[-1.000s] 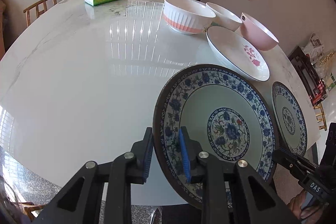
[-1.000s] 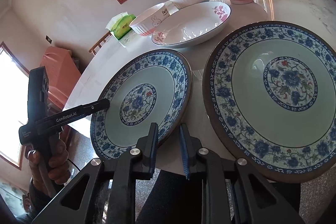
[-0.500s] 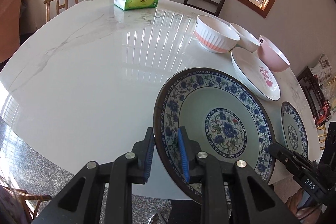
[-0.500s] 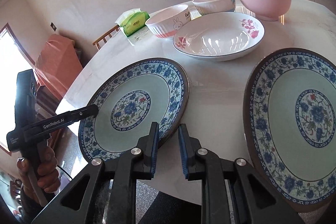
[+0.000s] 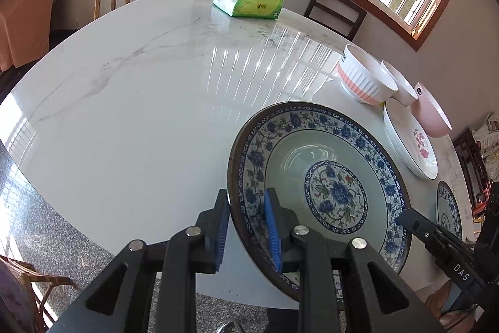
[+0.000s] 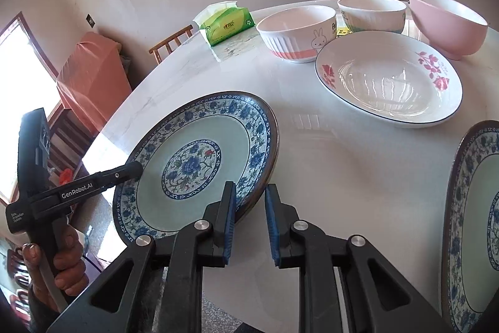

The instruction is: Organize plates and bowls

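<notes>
Both hands have slid sideways over the white table (image 5: 124, 102) since a moment ago; the blue plate (image 5: 318, 192) came along, pinched at its rim by the left gripper (image 5: 246, 227), whose jaws are nearly closed on it; the right gripper (image 6: 248, 223) is pinched on the edge of the smaller blue plate (image 6: 193, 161) and moved too; the rose plate (image 6: 389, 80) and the three bowls (image 6: 296, 33) sit near the far edge; my guess is the blue plates will soon be stacked.
</notes>
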A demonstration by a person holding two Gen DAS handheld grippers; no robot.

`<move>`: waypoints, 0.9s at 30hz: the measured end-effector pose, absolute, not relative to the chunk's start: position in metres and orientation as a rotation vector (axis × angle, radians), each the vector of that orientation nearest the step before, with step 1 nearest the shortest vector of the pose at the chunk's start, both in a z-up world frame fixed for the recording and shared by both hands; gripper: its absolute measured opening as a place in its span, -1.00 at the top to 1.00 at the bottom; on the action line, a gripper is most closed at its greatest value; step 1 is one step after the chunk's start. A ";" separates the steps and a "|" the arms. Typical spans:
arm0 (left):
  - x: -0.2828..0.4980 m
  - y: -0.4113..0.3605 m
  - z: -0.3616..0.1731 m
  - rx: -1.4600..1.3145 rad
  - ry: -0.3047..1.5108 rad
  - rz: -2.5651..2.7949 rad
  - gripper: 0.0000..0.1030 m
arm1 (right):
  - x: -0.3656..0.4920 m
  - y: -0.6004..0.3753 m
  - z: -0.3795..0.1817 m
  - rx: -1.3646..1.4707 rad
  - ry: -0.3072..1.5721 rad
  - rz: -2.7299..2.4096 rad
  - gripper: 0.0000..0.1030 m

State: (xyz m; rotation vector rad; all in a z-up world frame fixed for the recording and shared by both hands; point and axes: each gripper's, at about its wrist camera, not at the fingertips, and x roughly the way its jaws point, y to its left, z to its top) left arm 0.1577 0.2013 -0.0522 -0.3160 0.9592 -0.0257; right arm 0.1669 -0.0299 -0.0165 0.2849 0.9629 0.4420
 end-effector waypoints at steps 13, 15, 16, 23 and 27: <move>0.127 0.186 -0.044 -0.171 0.845 0.205 -0.25 | 0.143 -0.049 0.018 0.205 0.763 0.423 0.41; 0.113 0.180 -0.038 -0.170 0.829 0.228 -0.25 | 0.127 -0.064 0.032 0.209 0.713 0.438 0.24; 0.107 0.176 -0.035 -0.181 0.837 0.219 -0.25 | 0.117 -0.074 0.037 0.213 0.689 0.441 0.13; 0.056 0.098 -0.009 -0.137 0.713 -0.071 -0.25 | 0.058 -0.168 0.053 0.249 0.597 0.297 -0.02; 0.052 0.033 0.000 -0.063 0.711 -0.225 -0.25 | 0.038 -0.225 0.046 0.258 0.621 0.184 -0.08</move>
